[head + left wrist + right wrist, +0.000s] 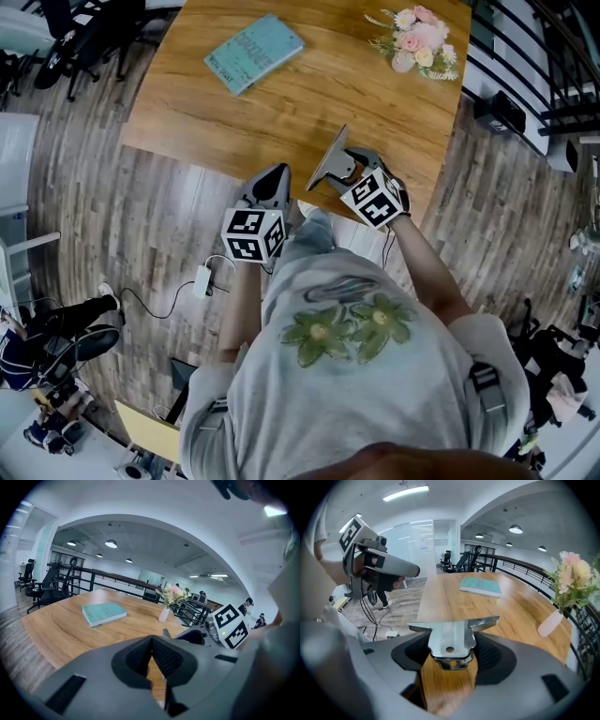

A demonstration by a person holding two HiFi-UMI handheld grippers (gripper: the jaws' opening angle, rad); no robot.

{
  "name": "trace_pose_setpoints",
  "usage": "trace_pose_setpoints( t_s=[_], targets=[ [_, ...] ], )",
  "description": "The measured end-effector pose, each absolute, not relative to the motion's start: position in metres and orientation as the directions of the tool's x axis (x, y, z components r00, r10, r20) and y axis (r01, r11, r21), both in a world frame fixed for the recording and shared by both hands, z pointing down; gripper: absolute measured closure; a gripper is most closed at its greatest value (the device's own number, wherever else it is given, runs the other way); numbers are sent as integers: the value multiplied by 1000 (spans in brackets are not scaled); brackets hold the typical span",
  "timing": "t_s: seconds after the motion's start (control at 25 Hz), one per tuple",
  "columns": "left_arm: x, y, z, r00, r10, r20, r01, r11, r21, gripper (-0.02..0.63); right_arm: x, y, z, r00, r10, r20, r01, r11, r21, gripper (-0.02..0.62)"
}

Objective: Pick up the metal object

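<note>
— Over the near part of the counter (309,103), on the person's side of the book (254,52), what is the right gripper (342,169) carrying?

— The metal object (328,161). It is flat, silvery sheet metal with a dull, brushed shine, cut roughly like a T. A wide crossbar tapers to both ends, and a narrower stem below it has a round hole. Under the stem sits a folded lip with a second hole.

— How is it held?

— The right gripper's (452,653) jaws are clamped on the stem of the metal object (452,637), one ribbed dark pad on each side. The crossbar juts out past the pads. From the head view the piece stands tilted, thin edge up, well apart from the book.

— And the surface under it?

— Warm, honey-coloured wood with long grain, smooth and matte. The book (480,586) is a slim teal rectangle lying flat.

— What about the left gripper (278,171)?

— It sits farther from the book than the right one, near the counter's near edge, over the grey plank floor (141,225). Its own view shows the left gripper (152,641) with its two pads pressed together and nothing between them.

— Anything else on the wood?

— Pale pink and cream flowers (417,37) in a small white vase (551,623), well apart from the book, towards the other side of the counter.
</note>
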State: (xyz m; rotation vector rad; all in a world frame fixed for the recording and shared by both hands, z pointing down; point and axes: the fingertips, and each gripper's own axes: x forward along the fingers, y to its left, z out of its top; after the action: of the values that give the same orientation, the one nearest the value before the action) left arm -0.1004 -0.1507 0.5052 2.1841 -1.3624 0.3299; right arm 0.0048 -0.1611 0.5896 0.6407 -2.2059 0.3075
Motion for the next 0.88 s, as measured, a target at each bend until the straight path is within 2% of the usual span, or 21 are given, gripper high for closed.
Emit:
trace_pose_setpoints(
  t_s=[0.88],
  targets=[
    [-79,-138,479,492,-753,437,-870,-404,283,592,20,-144,519,-593,-451,668,-580,814,34,302]
  ],
)
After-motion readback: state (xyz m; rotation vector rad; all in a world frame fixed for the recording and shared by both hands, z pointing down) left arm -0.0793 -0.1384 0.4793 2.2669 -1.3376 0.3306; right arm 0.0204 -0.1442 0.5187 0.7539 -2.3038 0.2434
